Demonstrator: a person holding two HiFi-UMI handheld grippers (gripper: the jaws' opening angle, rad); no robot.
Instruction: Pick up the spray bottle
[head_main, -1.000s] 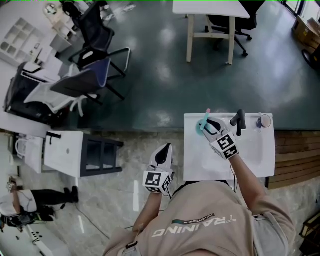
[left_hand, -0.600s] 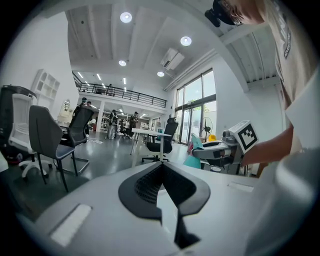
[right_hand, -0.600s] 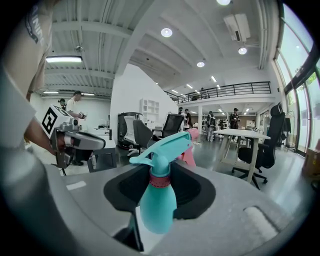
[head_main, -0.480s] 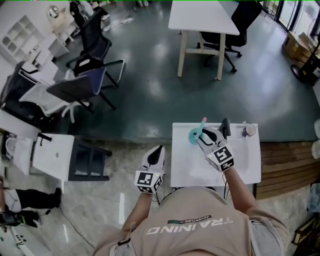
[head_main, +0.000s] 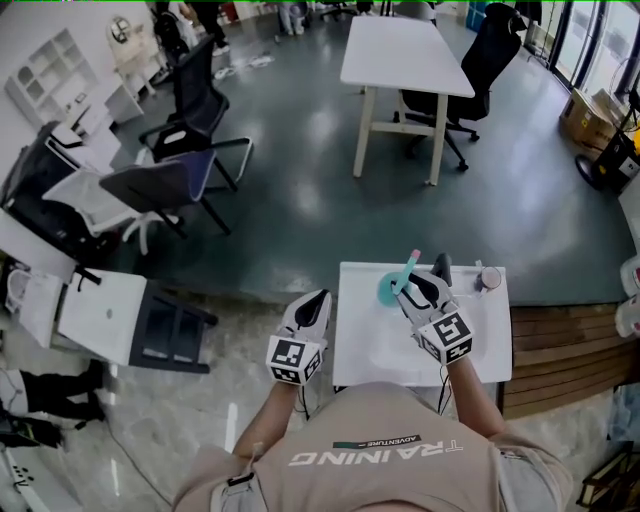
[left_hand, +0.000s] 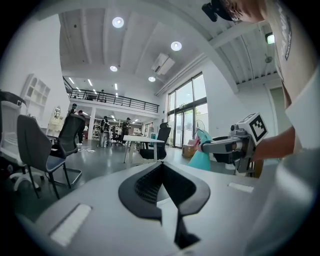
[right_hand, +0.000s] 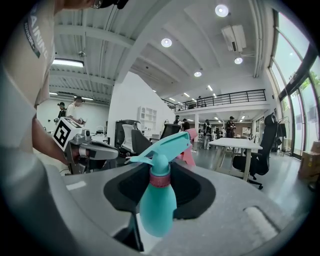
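The right gripper (head_main: 418, 292) clamps the teal spray bottle (head_main: 390, 291) near its neck, above the bench's (head_main: 365, 350) far edge; a firm, upright hold suits; the left gripper (head_main: 314, 303), closed and empty, hangs off the left edge.

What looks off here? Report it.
Nothing is spilled or broken. The only oddity is that the teal spray bottle sits askew in the right tongs, tilted rather than upright, over the white counter.
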